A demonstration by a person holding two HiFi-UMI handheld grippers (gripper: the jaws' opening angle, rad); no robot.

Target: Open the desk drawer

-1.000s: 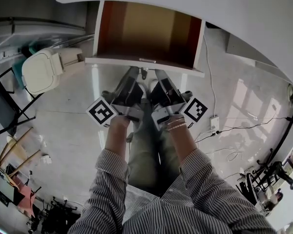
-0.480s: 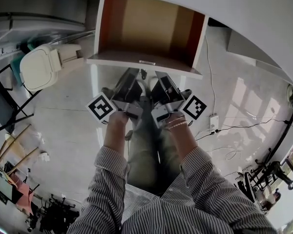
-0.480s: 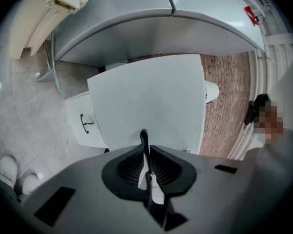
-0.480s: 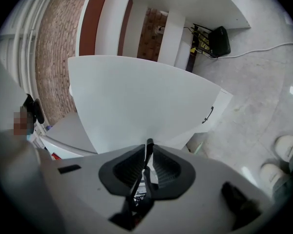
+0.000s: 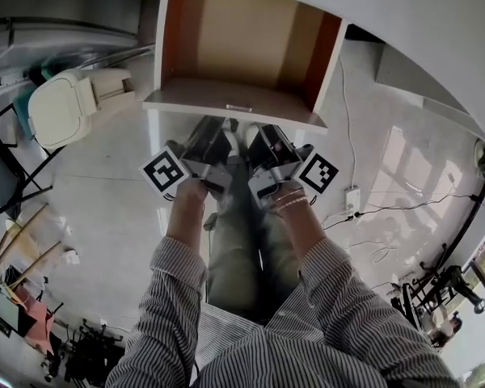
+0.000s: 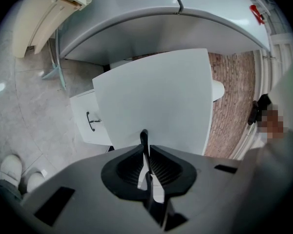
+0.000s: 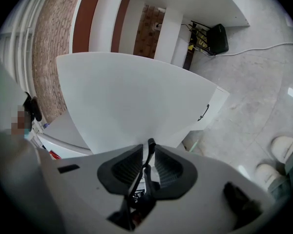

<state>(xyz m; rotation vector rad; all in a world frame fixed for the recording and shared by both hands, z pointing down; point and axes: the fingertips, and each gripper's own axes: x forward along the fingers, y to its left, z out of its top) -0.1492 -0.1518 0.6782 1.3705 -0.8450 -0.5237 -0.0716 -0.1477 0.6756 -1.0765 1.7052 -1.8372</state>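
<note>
Now the drawer (image 5: 218, 97) stands pulled well out from under the white counter (image 5: 404, 23), its brown inside showing. Both grippers sit side by side at its white front panel. The left gripper (image 6: 145, 150) has its fingers (image 6: 129, 167) narrow, pressed on the thin dark handle (image 6: 144, 135). The right gripper (image 7: 149, 154) is opening its fingers (image 7: 168, 167), with the handle standing loose between them.

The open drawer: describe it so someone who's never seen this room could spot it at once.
Find the big white desk top curving across the head view's top; the drawer juts out from under its edge. Unlike the cream container to its left and the pale floor, it is an open box with a tan bottom, reddish-brown sides and a white front.
</note>
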